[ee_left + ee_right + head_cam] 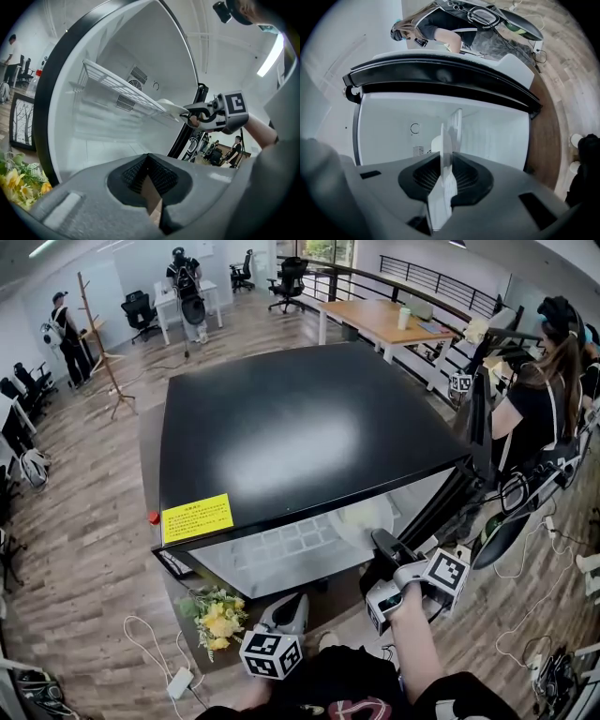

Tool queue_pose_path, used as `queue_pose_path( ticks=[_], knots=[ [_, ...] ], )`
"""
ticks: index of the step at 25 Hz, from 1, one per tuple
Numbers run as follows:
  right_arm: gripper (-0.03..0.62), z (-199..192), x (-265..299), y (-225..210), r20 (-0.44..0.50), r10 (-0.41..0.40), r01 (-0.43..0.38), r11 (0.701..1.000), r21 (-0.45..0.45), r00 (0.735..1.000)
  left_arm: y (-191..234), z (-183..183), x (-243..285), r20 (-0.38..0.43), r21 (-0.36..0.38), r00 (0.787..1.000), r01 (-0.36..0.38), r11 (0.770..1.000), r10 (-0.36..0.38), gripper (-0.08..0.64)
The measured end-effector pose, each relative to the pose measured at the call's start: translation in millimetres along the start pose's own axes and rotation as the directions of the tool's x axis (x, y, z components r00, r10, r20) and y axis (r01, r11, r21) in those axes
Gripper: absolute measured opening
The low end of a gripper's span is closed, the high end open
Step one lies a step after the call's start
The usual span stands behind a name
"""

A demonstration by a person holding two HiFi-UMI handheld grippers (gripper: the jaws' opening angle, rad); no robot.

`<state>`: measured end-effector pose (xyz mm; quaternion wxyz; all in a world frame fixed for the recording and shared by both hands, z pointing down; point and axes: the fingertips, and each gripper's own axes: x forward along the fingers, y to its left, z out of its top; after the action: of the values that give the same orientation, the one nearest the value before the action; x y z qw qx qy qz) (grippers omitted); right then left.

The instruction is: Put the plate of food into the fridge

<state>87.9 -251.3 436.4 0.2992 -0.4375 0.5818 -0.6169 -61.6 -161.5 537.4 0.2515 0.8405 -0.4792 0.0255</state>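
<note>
The fridge (281, 427) has a black top and stands open toward me, its white inside (108, 136) showing. A white plate (370, 517) reaches in over the wire shelf (117, 86). My right gripper (384, 545) is shut on the plate's near rim. In the left gripper view the plate (171, 108) lies level with the shelf's front edge, held by the right gripper (190, 115). In the right gripper view the plate (446, 154) appears edge-on between the jaws. I cannot make out any food on it. My left gripper (286, 615) hangs in front of the fridge, shut and holding nothing.
A bunch of yellow flowers (217, 615) lies on the floor at the fridge's left front corner. The dark fridge door (450, 493) stands open at the right. A person (539, 399) stands beyond it. Cables and a power strip (178, 681) lie on the wooden floor.
</note>
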Motion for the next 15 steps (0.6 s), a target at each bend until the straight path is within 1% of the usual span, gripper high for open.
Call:
queue_pose_path(
  ticks=[15],
  knots=[
    [0.074,9,19,3,0.004,-0.002,0.002,1.0,0.004,1.0,7,-1,6,-0.001,-0.016,1.0,-0.027,0.999,0.027,0.006]
  ],
)
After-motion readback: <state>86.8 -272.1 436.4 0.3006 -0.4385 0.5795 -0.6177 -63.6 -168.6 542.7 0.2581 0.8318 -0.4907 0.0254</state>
